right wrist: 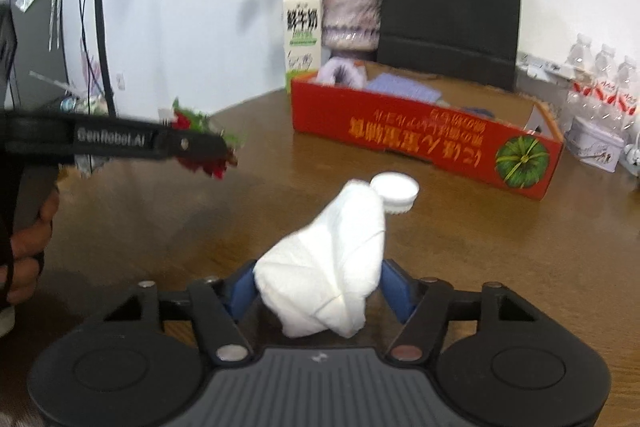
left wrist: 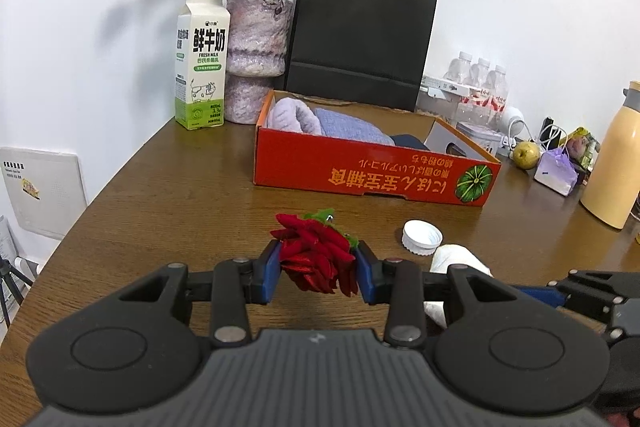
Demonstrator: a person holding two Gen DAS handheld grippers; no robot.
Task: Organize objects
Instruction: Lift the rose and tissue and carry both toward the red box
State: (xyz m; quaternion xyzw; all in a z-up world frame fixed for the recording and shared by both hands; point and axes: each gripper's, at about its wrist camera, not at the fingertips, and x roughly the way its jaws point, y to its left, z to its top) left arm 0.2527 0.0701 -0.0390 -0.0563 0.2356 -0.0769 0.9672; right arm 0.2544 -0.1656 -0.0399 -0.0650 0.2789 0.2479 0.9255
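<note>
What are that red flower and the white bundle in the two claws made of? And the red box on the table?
The red flower looks artificial, probably fabric or plastic: stiff, evenly coloured petals with a fuzzy green base. The white bundle seems to be soft tissue paper, matte, creased and crumpled. The red box looks like printed cardboard: brown raw inner walls, thin folded edges, slightly glossy print.

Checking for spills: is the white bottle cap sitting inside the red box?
No, the white bottle cap lies on the table, in front of the red box.
</note>
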